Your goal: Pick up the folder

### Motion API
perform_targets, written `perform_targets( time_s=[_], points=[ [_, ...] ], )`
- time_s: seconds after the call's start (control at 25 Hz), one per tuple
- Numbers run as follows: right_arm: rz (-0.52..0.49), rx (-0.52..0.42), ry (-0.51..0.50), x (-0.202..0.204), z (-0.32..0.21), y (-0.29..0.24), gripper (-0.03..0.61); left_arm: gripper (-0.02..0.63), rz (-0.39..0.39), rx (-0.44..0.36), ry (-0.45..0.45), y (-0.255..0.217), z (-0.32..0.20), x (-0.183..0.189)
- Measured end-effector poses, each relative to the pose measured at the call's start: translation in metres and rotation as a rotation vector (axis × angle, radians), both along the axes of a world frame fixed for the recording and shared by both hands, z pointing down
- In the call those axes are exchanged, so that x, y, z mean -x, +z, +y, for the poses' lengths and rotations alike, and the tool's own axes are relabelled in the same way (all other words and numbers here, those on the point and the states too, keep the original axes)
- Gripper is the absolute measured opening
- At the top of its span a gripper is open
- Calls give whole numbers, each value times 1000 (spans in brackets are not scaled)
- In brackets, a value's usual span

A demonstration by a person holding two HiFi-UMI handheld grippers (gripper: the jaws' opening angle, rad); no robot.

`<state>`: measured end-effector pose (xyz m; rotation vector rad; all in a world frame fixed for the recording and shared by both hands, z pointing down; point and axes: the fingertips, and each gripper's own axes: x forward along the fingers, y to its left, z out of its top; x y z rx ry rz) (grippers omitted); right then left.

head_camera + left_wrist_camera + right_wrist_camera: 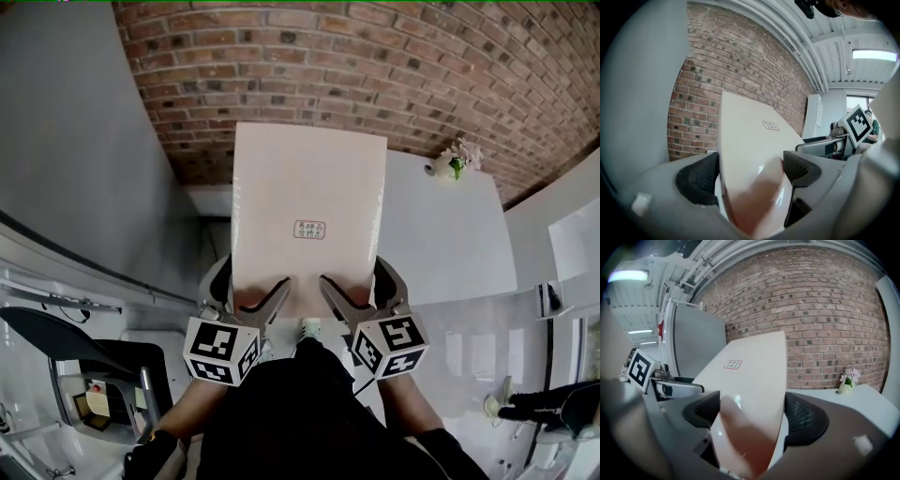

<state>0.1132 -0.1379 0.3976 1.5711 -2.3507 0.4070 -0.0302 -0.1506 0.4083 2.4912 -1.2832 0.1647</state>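
Observation:
A cream folder [309,216] with a small printed label is held up in the air in front of the brick wall. My left gripper [248,298] is shut on its near left corner, and my right gripper [354,292] is shut on its near right corner. In the left gripper view the folder [750,154] runs out between the two black pads. The right gripper view shows the same folder [750,380] pinched between the pads, label facing up.
A white table [450,234] stands below at the right, with a small flower vase [454,159] at its far edge. A brick wall [375,66] is behind. A black chair [66,337] and white shelving sit lower left.

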Motion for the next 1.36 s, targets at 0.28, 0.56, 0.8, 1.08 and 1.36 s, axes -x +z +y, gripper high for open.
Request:
perform_targets(
  time_s=[0.28,0.56,0.8,1.08,1.36],
  points=[
    [16,-212,19,10,19,-51,423,428,26,-147,-10,-45,16,9],
    [31,-246,27,24,34,-56,422,428,40,-166,-17,-48,29,23],
    [23,-238,37,36,40,-57,422,428,39,-164,-12,-50,35,35],
    [24,-223,47,32,43,-54,422,428,42,-154,-11,-48,37,31],
    [22,-224,34,10,41,-58,422,428,43,-148,-21,-50,37,8]
  ],
)
